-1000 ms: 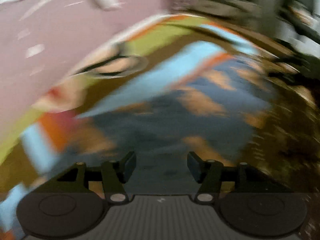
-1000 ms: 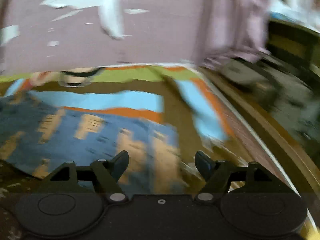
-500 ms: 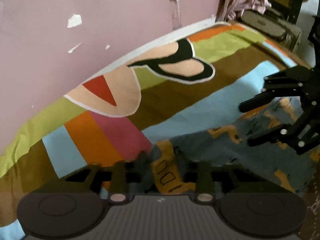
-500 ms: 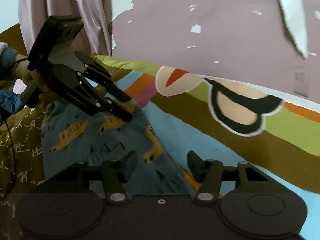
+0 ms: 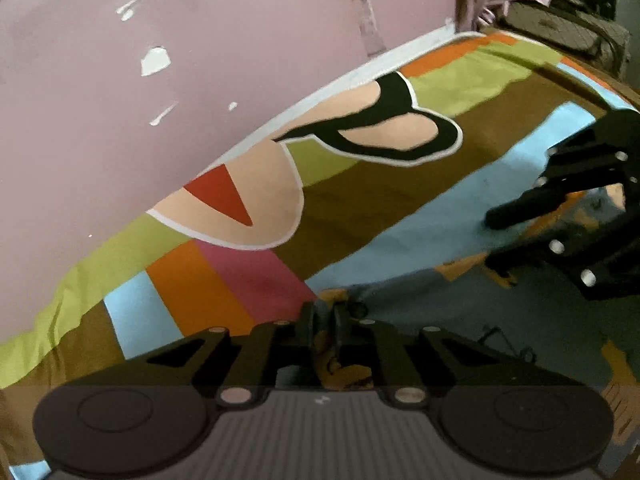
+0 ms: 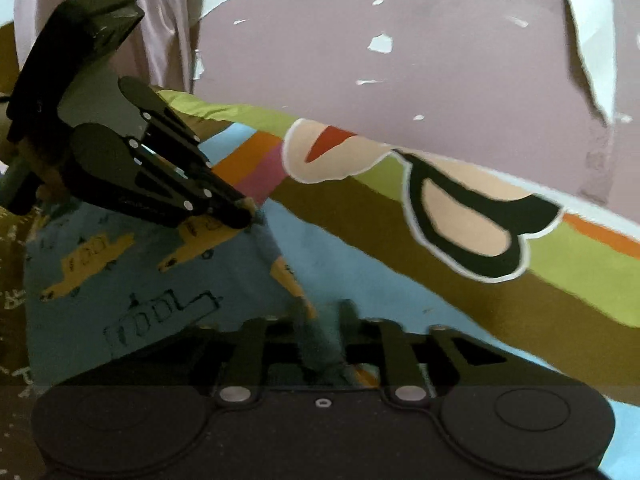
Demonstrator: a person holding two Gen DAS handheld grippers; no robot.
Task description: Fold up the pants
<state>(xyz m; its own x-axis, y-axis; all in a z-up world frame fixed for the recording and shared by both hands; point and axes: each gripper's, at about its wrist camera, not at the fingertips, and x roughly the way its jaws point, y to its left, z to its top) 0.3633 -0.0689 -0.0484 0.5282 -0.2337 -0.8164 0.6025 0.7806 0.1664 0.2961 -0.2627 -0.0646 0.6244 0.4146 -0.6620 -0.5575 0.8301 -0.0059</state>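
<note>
The left gripper (image 5: pixel 323 316) is pinching one corner of the pants (image 5: pixel 460 320), its fingers pressed together on the blue fabric. The right gripper (image 6: pixel 323 320) is pinching the other corner of the same far edge, its fingers closed on a ridge of cloth. The pants are lying on the striped bedspread (image 5: pixel 380 208), between the two grippers and trailing back toward the person; the bare sheet and the pink wall (image 5: pixel 160 80) are lying beyond. The held edge is running left to right from one gripper to the other, so both grippers are sitting equally on it. Judged from this, the coming fold is turning on carrying that edge as one line, keeping both ends level.
</note>
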